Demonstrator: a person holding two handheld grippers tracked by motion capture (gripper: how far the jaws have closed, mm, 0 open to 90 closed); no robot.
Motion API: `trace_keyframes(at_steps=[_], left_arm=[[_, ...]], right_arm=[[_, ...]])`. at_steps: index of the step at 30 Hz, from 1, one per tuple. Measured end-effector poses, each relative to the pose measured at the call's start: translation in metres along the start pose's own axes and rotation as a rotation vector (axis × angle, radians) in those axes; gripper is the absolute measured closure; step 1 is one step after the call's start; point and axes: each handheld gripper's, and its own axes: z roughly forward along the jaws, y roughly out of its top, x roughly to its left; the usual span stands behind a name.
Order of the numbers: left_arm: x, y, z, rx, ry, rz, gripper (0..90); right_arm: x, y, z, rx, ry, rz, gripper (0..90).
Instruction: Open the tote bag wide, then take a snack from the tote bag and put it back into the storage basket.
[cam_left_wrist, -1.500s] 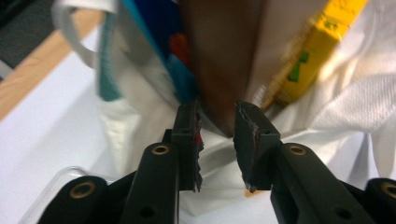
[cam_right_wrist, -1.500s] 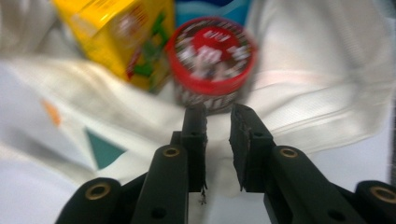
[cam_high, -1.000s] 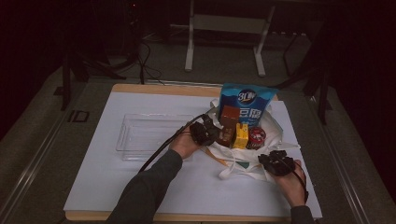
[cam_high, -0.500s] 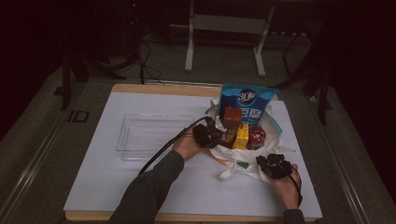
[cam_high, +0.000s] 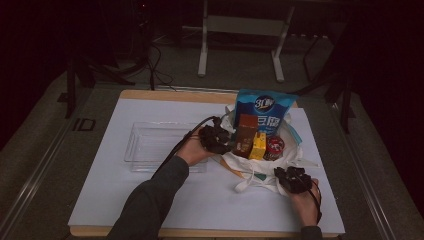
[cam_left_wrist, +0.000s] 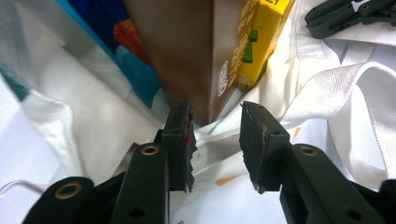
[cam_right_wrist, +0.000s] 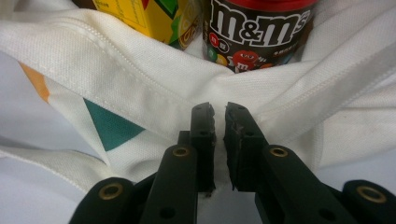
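White cloth tote bag (cam_high: 250, 167), printed with coloured triangles, at 3 o'clock on the white-topped table (cam_high: 115, 200). Contents: tall blue snack pouch (cam_high: 265, 107), brown carton (cam_high: 246, 132), yellow carton (cam_high: 258, 146), red-lidded M&M's tub (cam_high: 274, 147). Left gripper (cam_left_wrist: 215, 140): jaws parted, empty, at the brown carton's base. Right gripper (cam_right_wrist: 219, 144): jaws pinched on the bag's fabric at 5 o'clock. Clear plastic tray (cam_high: 150, 145) at 9 o'clock of the bag.
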Motion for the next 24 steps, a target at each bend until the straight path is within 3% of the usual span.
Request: trace_keyframes(at_steps=[8,13,16,17,19,24], left_arm=[[0.011,0.000,-0.017,-0.062,0.001,-0.029,61.3],[0.016,0.005,-0.026,-0.079,-0.005,-0.011,58.8],[0.018,0.008,-0.030,-0.101,-0.038,-0.003,56.5],[0.018,0.009,-0.031,-0.113,-0.054,0.003,54.1],[0.017,0.010,-0.033,-0.127,-0.038,0.015,49.0],[0.020,0.013,-0.035,-0.150,-0.044,0.011,41.1]], right_arm=[[-0.003,-0.001,0.000,-0.008,0.014,0.012,82.2],[-0.003,-0.002,0.000,-0.011,0.015,0.014,82.0],[-0.003,-0.002,0.000,-0.013,0.016,0.015,82.0],[-0.003,-0.002,0.000,-0.013,0.017,0.017,82.0],[-0.003,-0.003,0.000,-0.016,0.017,0.020,82.1],[-0.002,-0.003,0.000,-0.019,0.014,0.021,82.0]])
